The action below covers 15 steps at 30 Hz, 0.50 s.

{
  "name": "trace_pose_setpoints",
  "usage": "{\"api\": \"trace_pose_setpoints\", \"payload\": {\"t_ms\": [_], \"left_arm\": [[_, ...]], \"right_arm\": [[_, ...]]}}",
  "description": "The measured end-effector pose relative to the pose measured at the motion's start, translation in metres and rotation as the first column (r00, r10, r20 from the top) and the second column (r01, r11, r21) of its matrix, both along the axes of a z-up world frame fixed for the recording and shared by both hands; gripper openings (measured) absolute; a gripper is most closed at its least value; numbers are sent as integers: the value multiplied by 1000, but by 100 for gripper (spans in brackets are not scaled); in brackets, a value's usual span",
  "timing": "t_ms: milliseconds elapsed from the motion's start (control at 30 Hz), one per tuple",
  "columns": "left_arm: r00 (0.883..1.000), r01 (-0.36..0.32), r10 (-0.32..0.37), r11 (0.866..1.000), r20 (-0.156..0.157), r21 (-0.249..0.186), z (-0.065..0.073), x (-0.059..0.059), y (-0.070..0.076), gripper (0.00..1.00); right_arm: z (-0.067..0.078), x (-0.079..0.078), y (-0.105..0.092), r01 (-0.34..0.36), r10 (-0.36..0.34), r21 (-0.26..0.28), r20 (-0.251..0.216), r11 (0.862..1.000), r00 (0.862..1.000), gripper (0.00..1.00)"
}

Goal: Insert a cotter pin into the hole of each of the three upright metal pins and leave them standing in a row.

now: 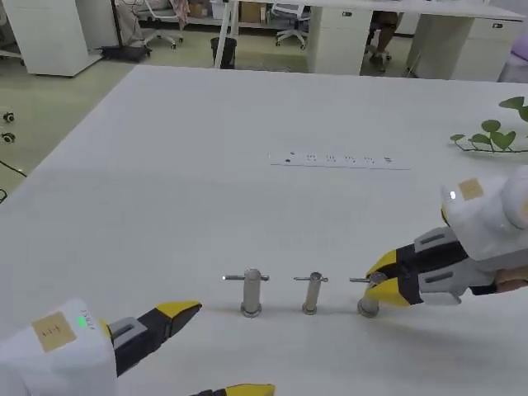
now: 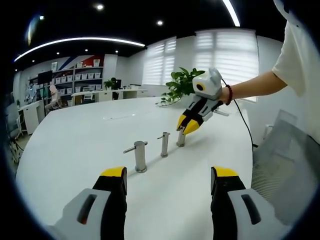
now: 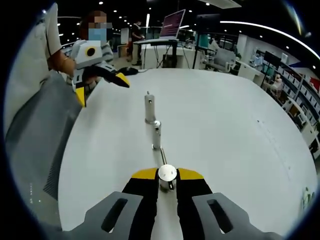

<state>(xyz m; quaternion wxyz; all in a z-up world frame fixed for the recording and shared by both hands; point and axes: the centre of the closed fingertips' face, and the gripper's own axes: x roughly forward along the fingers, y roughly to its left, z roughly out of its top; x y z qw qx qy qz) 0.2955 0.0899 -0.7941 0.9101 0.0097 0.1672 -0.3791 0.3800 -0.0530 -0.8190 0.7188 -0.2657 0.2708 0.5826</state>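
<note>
Fingers of right gripper clamp end pin, cotter pin at 9 o'clock in head view. Left gripper fingers apart.

Bright even ceiling light, soft shadows, sharp focus, fisheye-warped edges

Third pin half behind right gripper, left gripper cropped
</note>
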Motion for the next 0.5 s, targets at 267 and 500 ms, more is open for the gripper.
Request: {"api": "trace_pose_setpoints", "payload": {"t_ms": [267,500], "left_arm": [[1000,-1,1,1000,-4,1,0,1,0,68],[1000,0,0,1000,-5,10,0,2,0,68]], "right_arm": [[0,3,-3,0,1,27,-31,1000,1000,14],[0,1,-2,9,-7,54,-45,999,999,18]]}}
